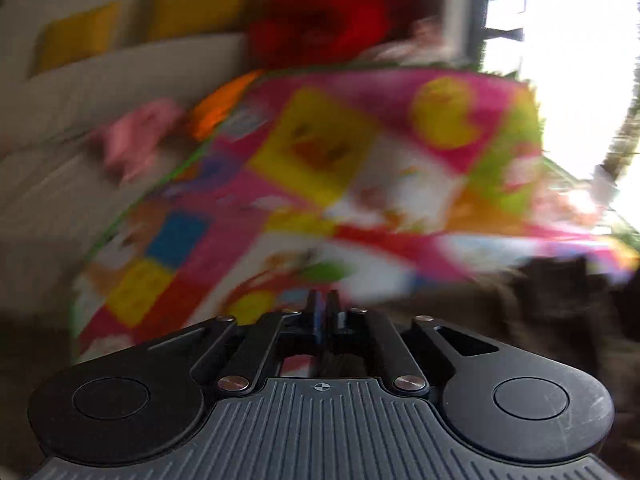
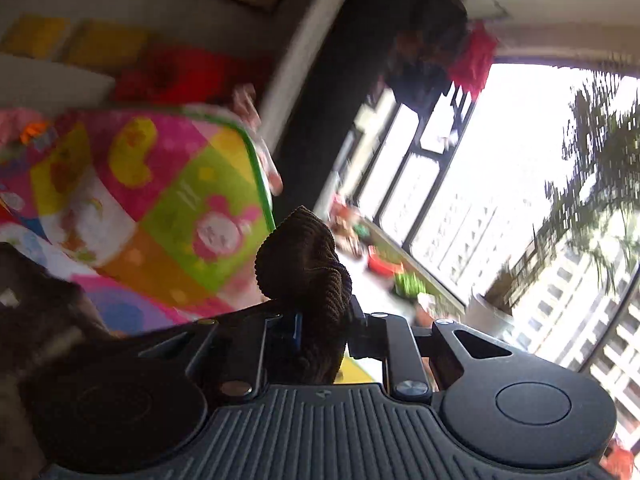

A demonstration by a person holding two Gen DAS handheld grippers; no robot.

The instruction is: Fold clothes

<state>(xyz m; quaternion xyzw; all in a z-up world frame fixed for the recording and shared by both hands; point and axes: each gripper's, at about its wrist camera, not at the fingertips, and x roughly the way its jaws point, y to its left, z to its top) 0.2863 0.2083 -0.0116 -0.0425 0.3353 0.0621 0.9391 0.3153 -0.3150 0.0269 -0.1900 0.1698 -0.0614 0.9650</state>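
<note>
brown ribbed cloth (image 2: 308, 276) bunches in the pinching right claw (image 2: 324, 326); left claw (image 1: 324, 308) pressed together.

play mat (image 2: 168, 200) bright patchwork, green-edged; yellow cushions (image 1: 80, 36) behind | red cushion (image 1: 320, 24) | window (image 2: 500, 168) bright

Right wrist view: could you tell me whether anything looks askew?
The brown ribbed garment is bunched into a lump between the right hand-held gripper fingers, not flat for folding. Both views are motion-blurred.
</note>
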